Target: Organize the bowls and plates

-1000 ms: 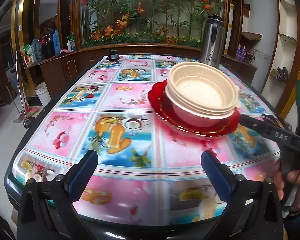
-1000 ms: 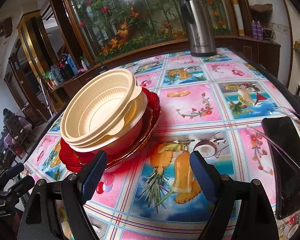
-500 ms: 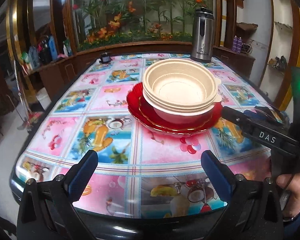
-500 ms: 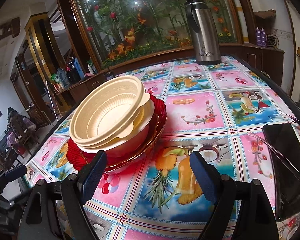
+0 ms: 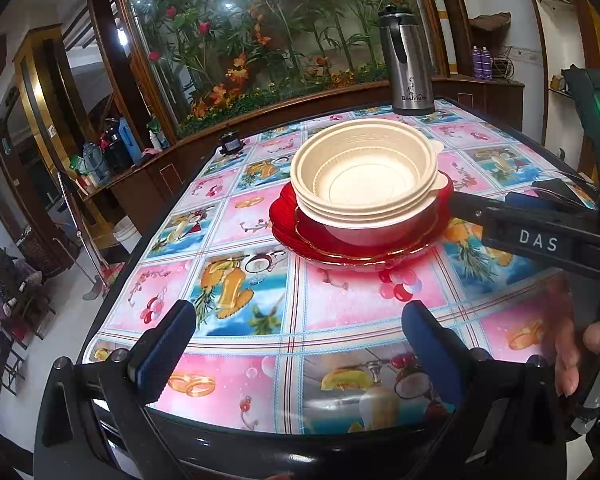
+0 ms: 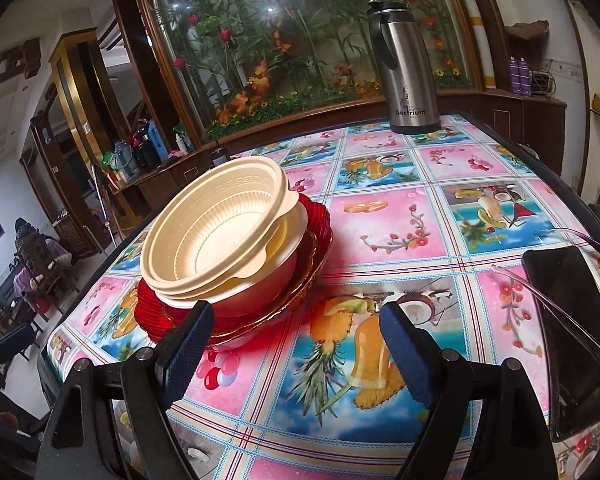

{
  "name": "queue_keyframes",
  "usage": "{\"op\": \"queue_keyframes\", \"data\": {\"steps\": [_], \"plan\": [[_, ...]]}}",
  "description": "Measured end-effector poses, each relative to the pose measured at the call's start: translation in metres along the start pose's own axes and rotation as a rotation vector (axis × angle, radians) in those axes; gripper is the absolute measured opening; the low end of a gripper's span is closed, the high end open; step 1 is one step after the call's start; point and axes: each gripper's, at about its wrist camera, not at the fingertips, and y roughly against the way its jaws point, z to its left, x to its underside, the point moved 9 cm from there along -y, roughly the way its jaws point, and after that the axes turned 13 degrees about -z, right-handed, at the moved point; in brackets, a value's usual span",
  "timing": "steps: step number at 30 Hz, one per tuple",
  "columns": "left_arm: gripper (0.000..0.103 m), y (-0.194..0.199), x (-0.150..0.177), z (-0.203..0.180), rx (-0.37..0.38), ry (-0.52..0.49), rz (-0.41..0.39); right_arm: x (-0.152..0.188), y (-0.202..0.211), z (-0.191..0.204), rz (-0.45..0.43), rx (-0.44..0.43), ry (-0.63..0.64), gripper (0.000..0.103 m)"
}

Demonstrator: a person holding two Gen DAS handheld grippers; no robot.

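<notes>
A nest of cream ribbed bowls sits on a stack of red gold-rimmed plates near the middle of the table. My left gripper is open over the table's near edge, well short of the stack, with nothing between its blue pads. My right gripper is open too, its left pad close to the plates' near rim and nothing gripped. In the left wrist view its black fingers reach in from the right up to the plates' edge.
A steel thermos stands at the far edge of the patterned table. A dark phone and clear glasses lie at the right. A small black object sits far left. A hand holds the right gripper.
The left gripper has swung and drawn back, so the stack now sits centred and farther off. The right gripper has risen slightly beside the plates. Both stay open.
</notes>
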Motion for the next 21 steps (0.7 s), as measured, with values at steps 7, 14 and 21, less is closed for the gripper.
{"op": "queue_keyframes", "data": {"steps": [7, 14, 21], "plan": [[0.103, 0.000, 0.001, 0.001, 0.024, 0.020, 0.007, 0.001, -0.002, 0.000, 0.008, 0.004, -0.001, 0.088], [0.103, -0.013, 0.017, -0.007, 0.081, 0.058, 0.073, 0.000, 0.000, -0.002, -0.001, 0.017, -0.002, 0.088], [0.103, -0.027, 0.027, -0.008, 0.056, 0.060, 0.115, -0.001, 0.003, -0.002, -0.016, 0.018, -0.001, 0.088]]}}
